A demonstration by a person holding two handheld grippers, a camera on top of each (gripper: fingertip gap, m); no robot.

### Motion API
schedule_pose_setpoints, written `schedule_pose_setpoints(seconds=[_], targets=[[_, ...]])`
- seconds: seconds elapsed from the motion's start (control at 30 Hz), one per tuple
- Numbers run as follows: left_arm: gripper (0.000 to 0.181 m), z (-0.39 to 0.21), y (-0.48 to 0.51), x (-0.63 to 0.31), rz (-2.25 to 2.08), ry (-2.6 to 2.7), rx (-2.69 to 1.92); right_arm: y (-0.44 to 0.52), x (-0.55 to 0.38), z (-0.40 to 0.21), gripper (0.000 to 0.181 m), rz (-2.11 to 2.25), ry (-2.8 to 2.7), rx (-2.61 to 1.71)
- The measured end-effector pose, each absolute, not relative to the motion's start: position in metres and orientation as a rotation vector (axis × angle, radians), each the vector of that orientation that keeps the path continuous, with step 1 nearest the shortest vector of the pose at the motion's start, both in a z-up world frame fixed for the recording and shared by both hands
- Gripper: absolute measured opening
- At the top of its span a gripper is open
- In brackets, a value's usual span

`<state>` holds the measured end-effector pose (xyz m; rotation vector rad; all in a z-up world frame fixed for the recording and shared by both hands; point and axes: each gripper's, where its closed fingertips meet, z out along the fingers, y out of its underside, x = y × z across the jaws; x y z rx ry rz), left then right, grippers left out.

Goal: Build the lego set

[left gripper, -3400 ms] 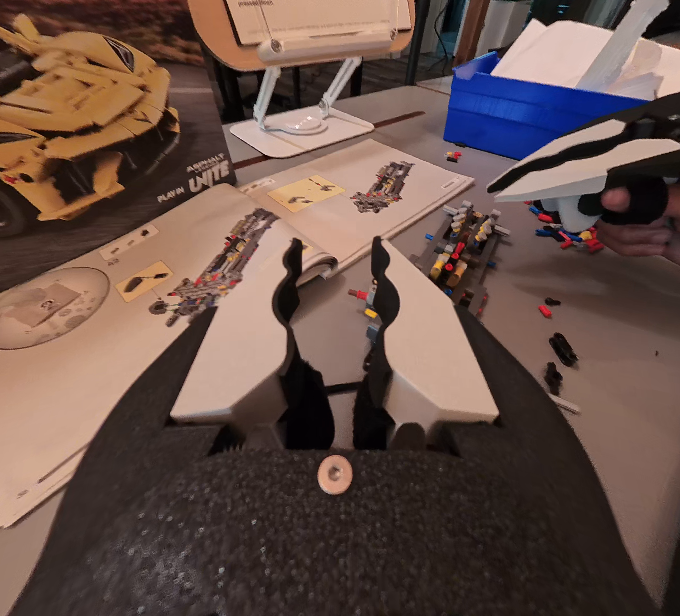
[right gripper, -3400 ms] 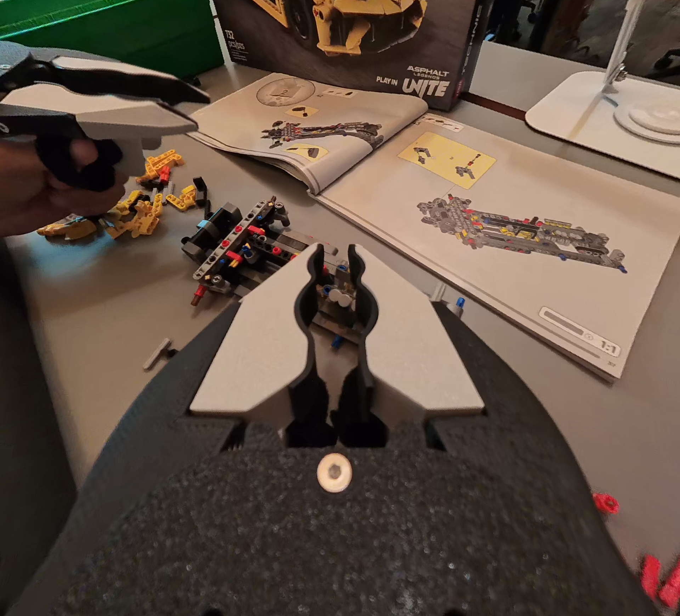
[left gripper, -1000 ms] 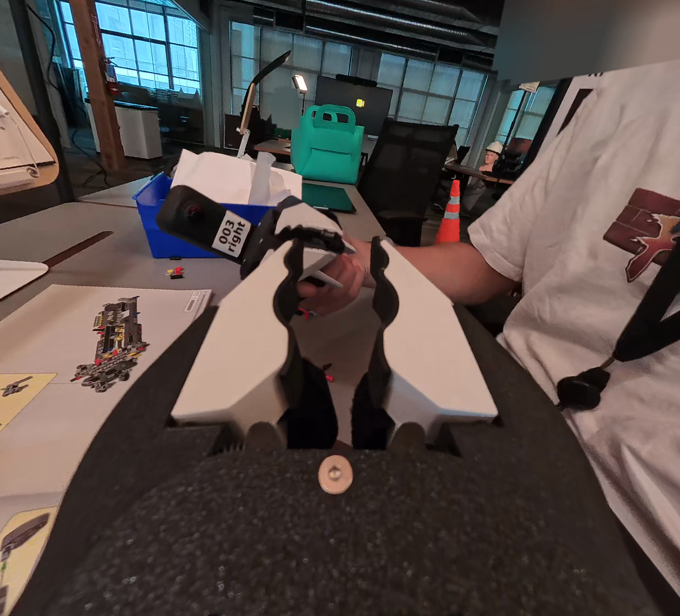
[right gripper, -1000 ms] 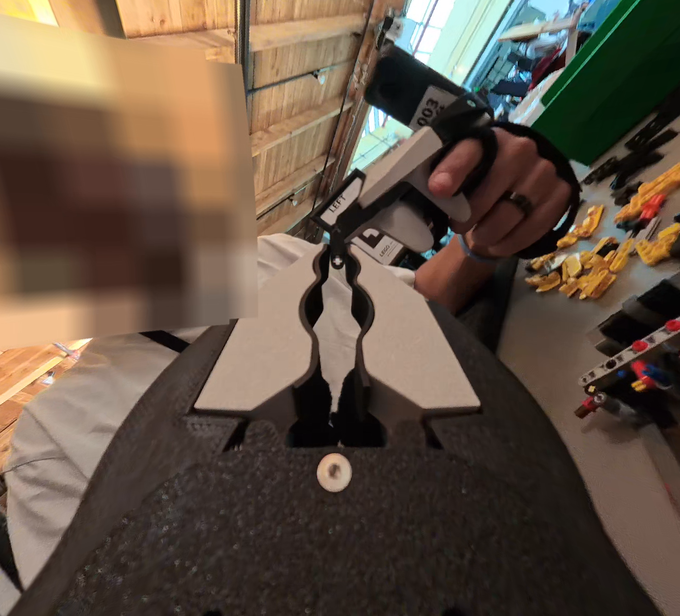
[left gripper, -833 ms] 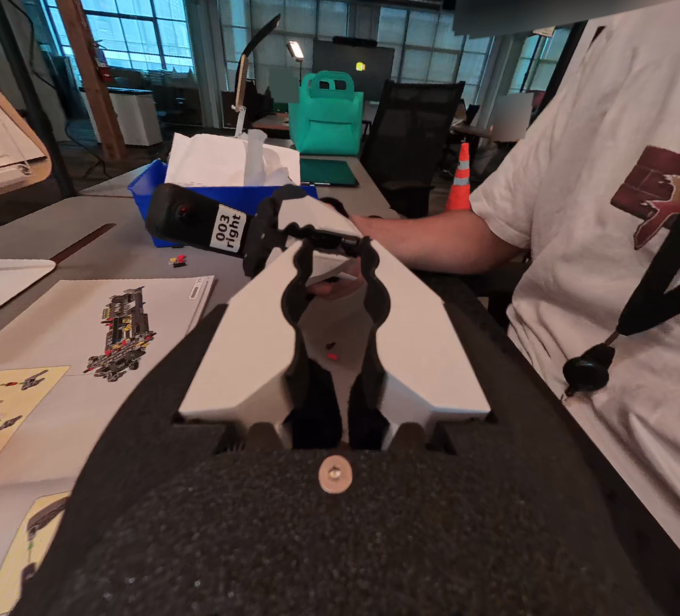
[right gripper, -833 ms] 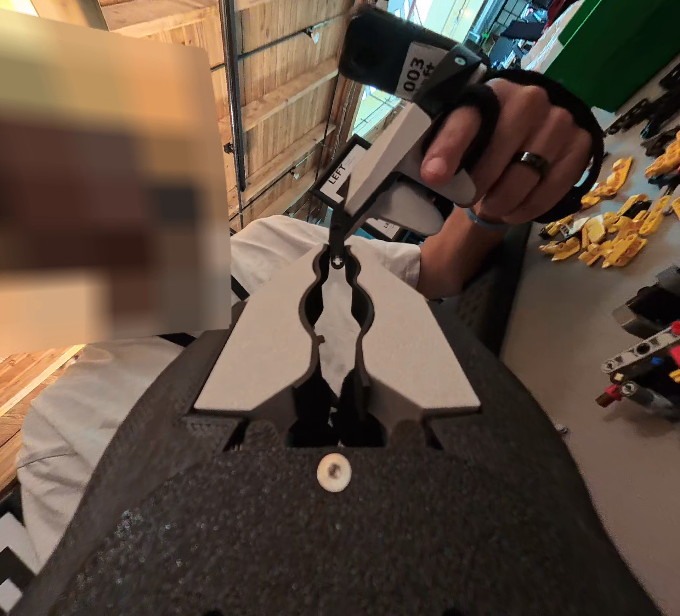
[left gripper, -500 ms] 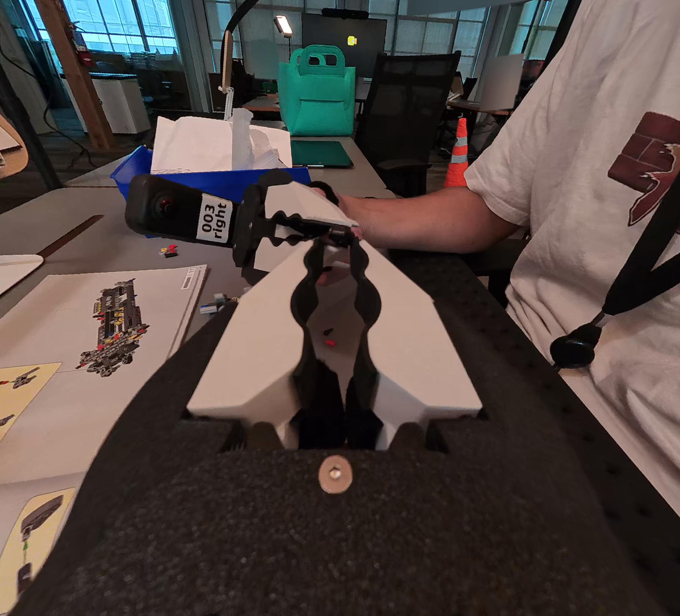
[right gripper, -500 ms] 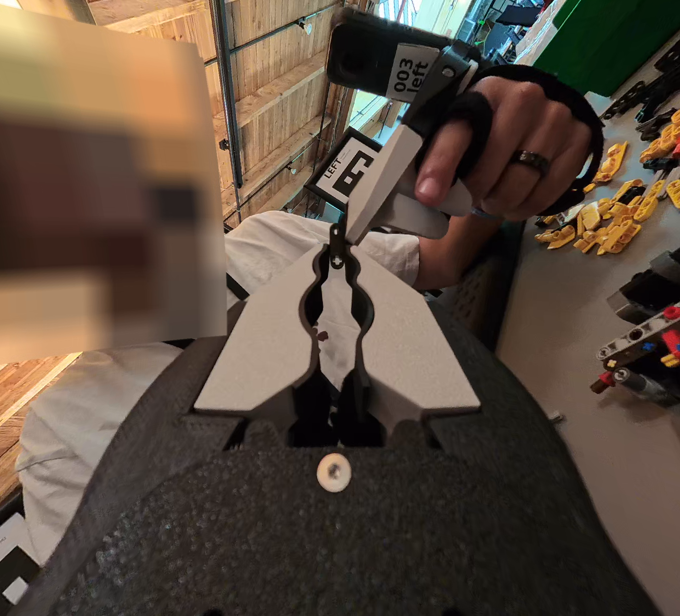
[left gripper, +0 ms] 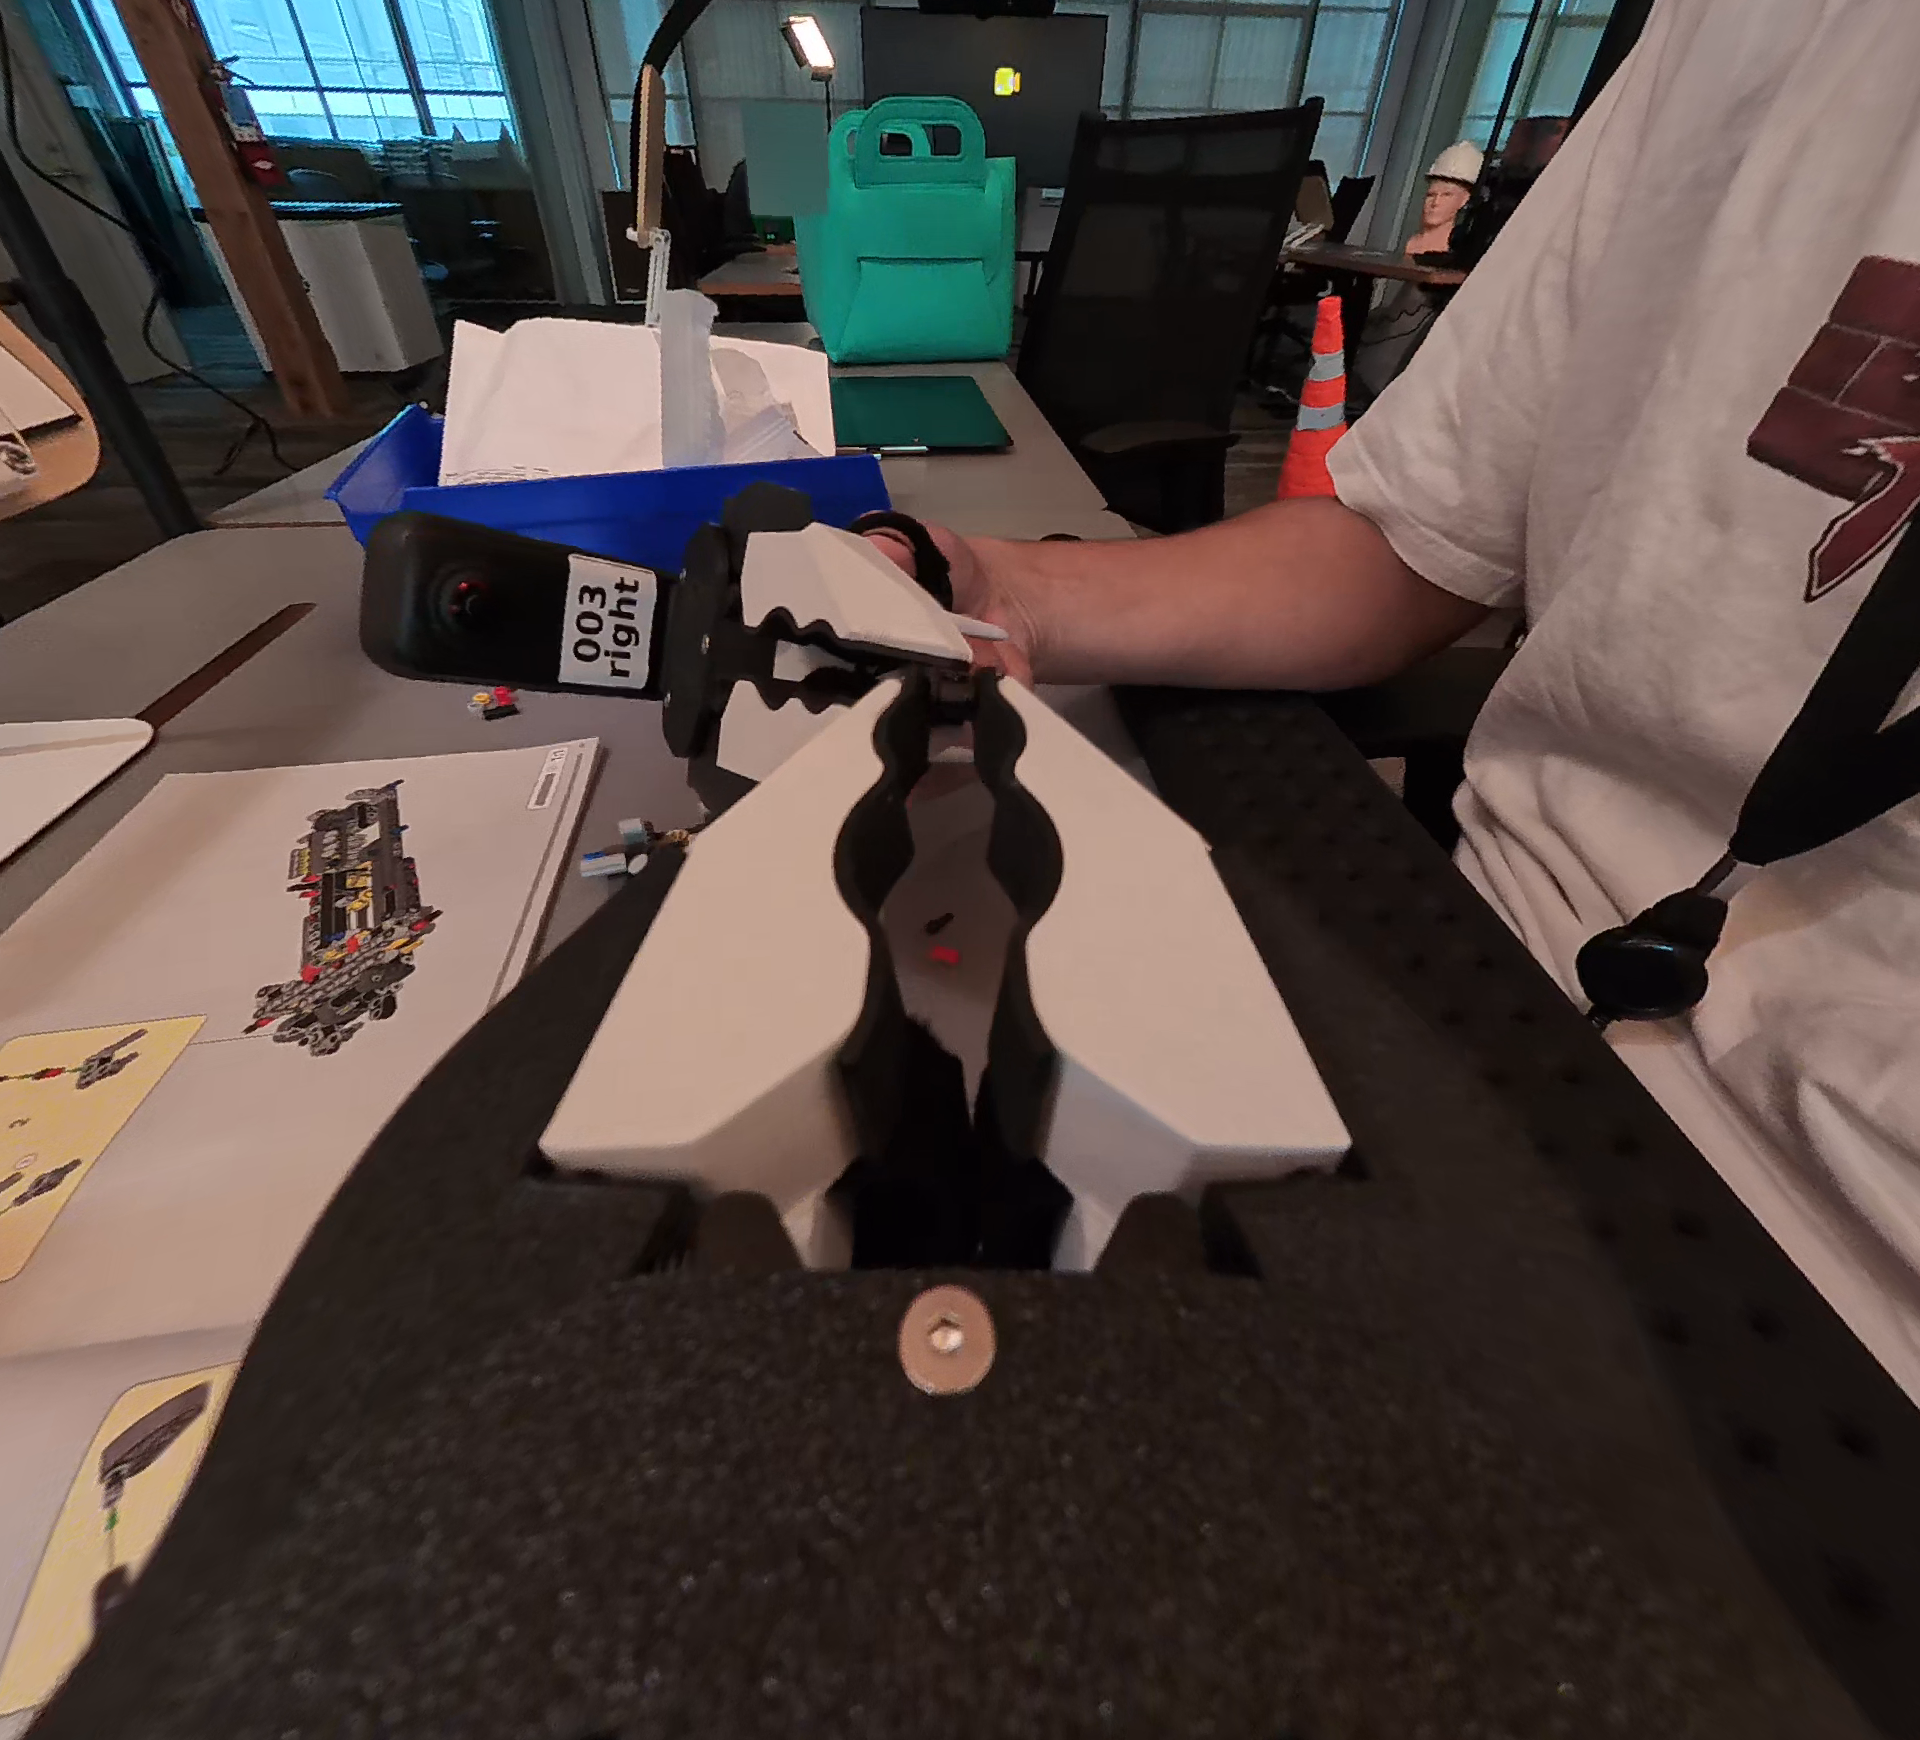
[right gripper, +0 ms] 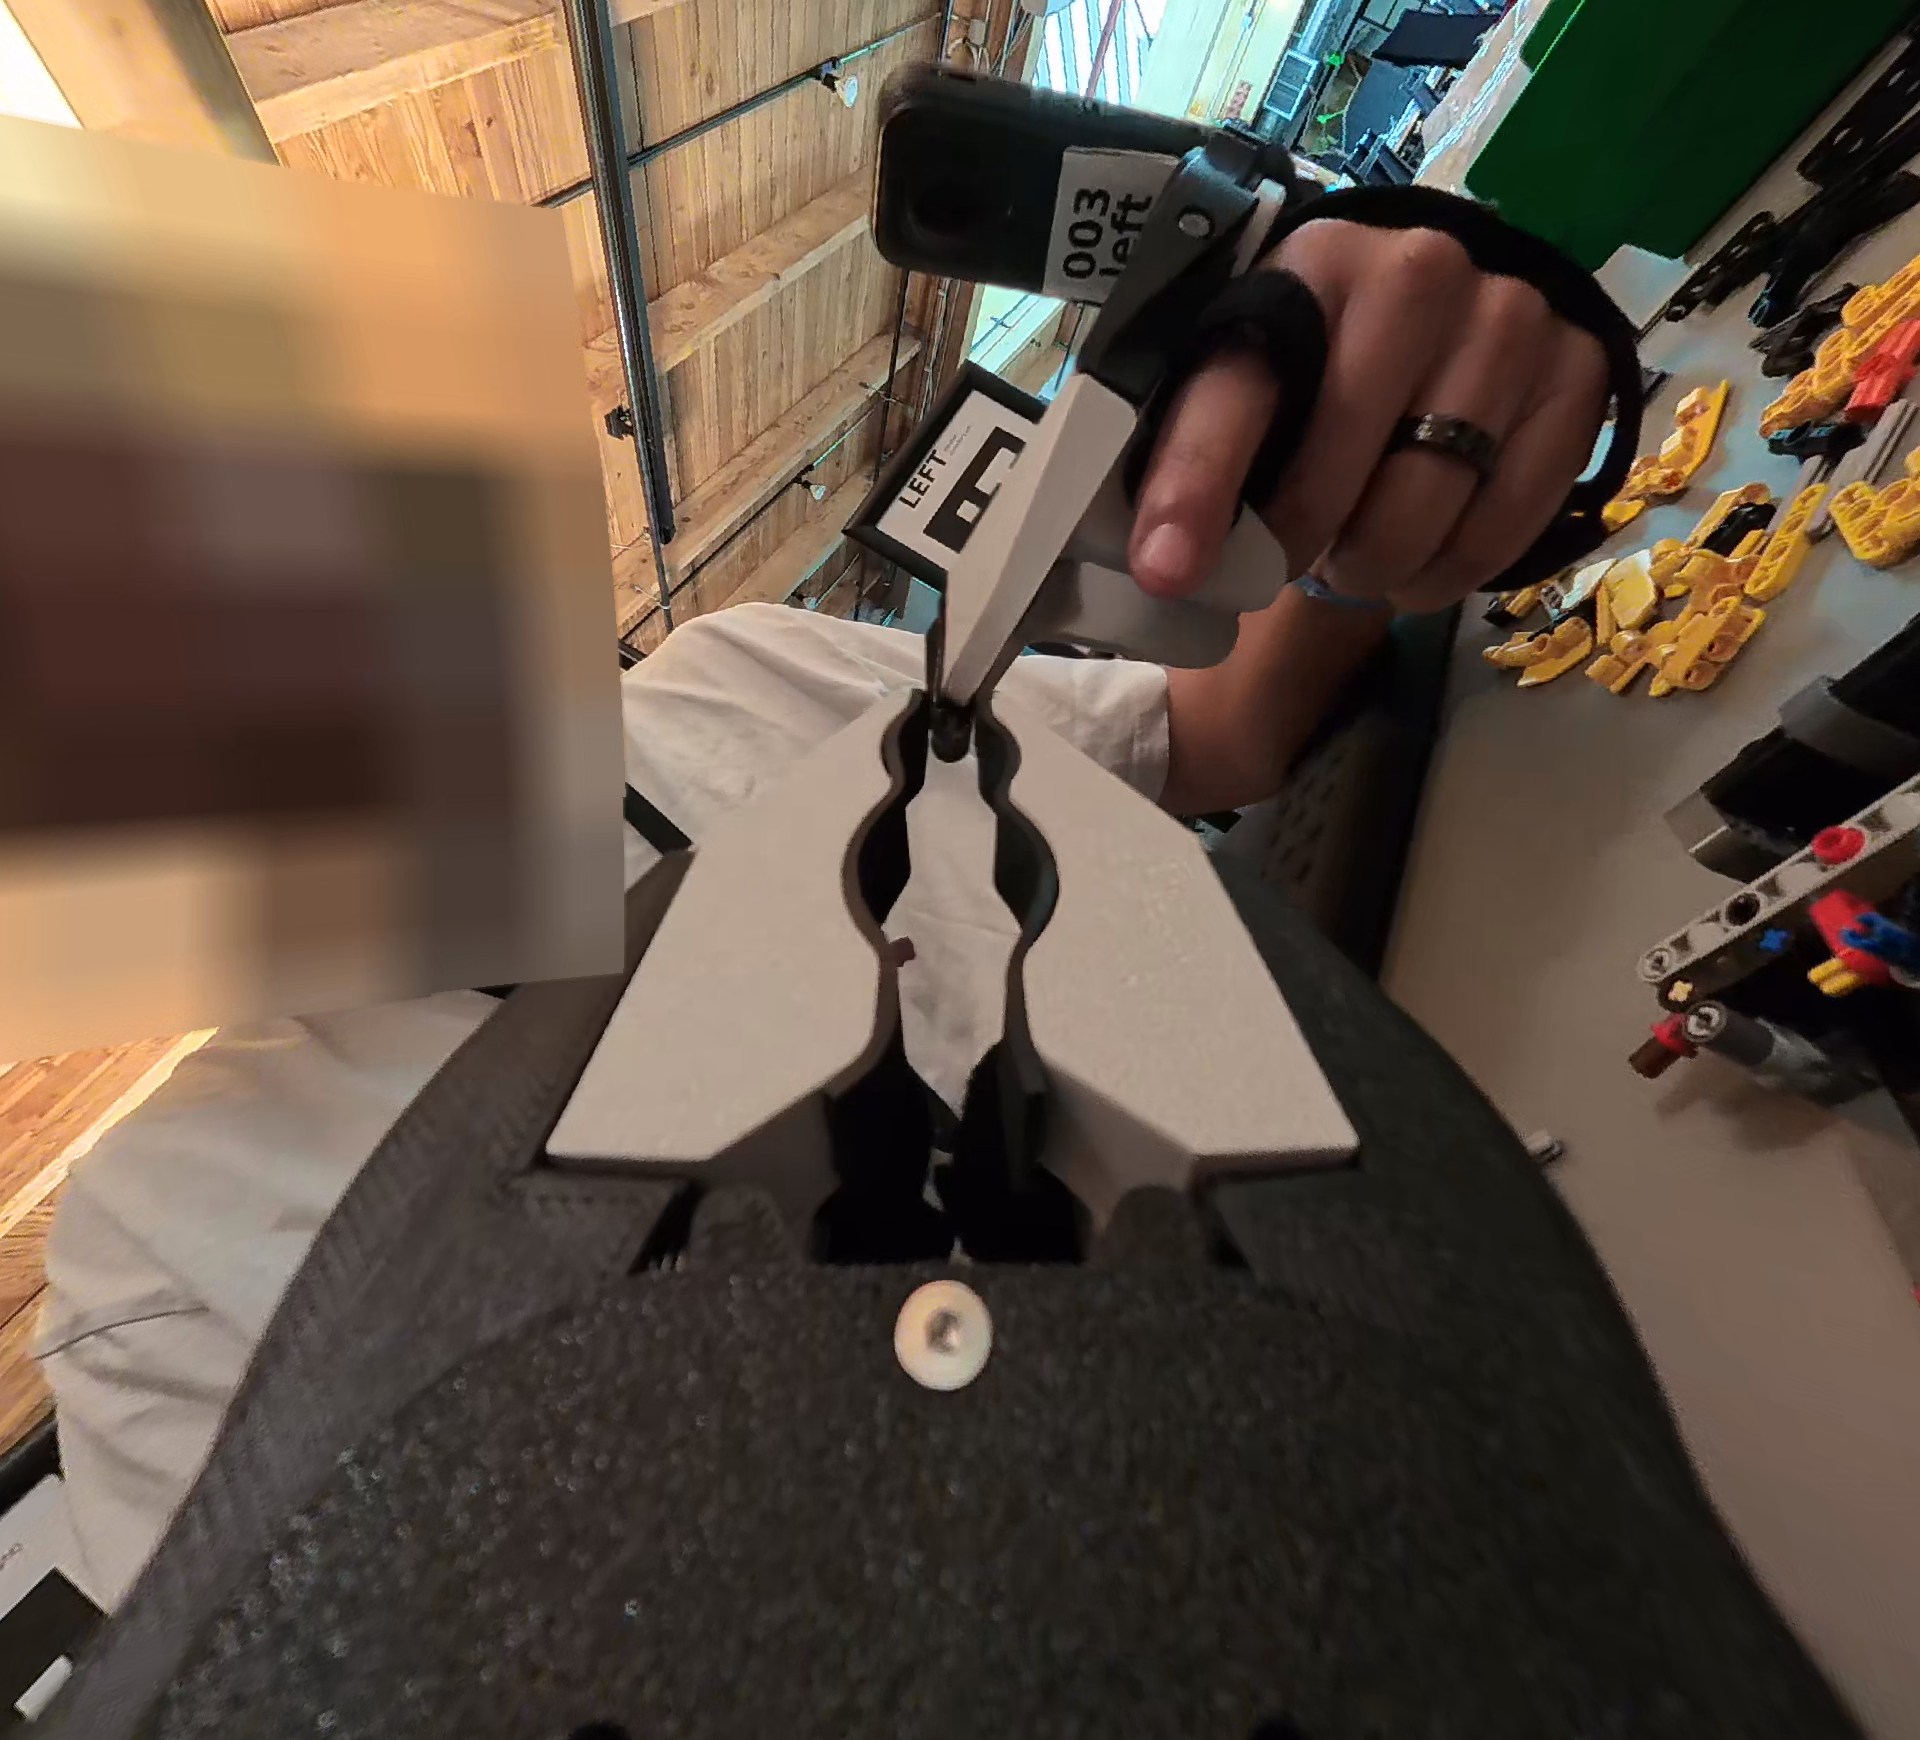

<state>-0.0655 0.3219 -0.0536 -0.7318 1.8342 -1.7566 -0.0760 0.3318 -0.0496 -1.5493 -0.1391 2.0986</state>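
In the left wrist view, an open instruction booklet lies flat on the left part of the desk, its pages printed with pictures of a long grey build. Behind it stands a blue bin stuffed with white paper bags. Further right, the right gripper comes in from the person's arm and meets the left gripper tip to tip above the desk. The left gripper's fingers are nearly pressed together at the tips, pinching a small black piece. A small red piece and a small black one lie on the desk below, seen through the gap.

In the right wrist view, the right gripper is likewise narrowed on that small black piece, with the left gripper pushing down onto it from above, held in a hand wearing a ring. To the right, yellow pieces lie scattered on the desk, and at the far right sits the partly built grey frame studded with red and blue pins.
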Motion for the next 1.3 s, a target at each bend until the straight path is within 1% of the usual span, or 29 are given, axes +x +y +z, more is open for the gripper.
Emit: schedule_pose_setpoints(seconds=[0.03,0.17,0.23,0.3,0.37,0.43,0.53,0.6,0.73,0.87,1.0,1.3], targets=[[0.006,-0.054,0.322,-0.065,-1.743,1.834,-0.728,0.332,-0.076,-0.049,0.008,2.095,-0.139,-1.548],[0.006,-0.05,0.328,-0.061,-1.689,1.793,-0.709,0.336,-0.066,-0.04,0.018,2.061,-0.117,-1.49],[0.006,-0.043,0.333,-0.058,-1.673,1.728,-0.701,0.344,-0.056,-0.042,0.019,1.926,-0.106,-1.504],[0.006,-0.035,0.34,-0.054,-1.653,1.643,-0.695,0.353,-0.046,-0.049,0.021,1.691,-0.123,-1.574],[0.006,-0.026,0.345,-0.051,-1.635,1.567,-0.692,0.353,-0.038,-0.033,0.02,1.52,-0.183,-1.5],[0.007,-0.023,0.357,-0.043,-1.591,1.5,-0.77,0.355,-0.031,-0.019,0.024,1.28,-0.229,-1.441],[0.006,-0.026,0.368,-0.034,-1.633,1.459,-0.923,0.363,-0.026,-0.034,0.024,0.802,-0.359,-1.534],[0.006,-0.026,0.366,-0.034,-1.703,1.446,-0.955,0.365,-0.025,-0.034,0.022,0.679,-0.367,-1.513],[0.006,-0.023,0.362,-0.035,-1.777,1.436,-0.958,0.361,-0.027,-0.022,0.025,0.775,-0.357,-1.41],[0.006,-0.023,0.361,-0.035,-1.804,1.43,-0.965,0.36,-0.03,-0.028,0.024,0.793,-0.385,-1.443],[0.006,-0.021,0.36,-0.036,-1.858,1.416,-0.97,0.359,-0.041,-0.03,0.019,0.795,-0.422,-1.446],[0.006,-0.023,0.356,-0.036,-1.919,1.417,-0.979,0.358,-0.043,-0.028,0.017,0.826,-0.413,-1.442]])
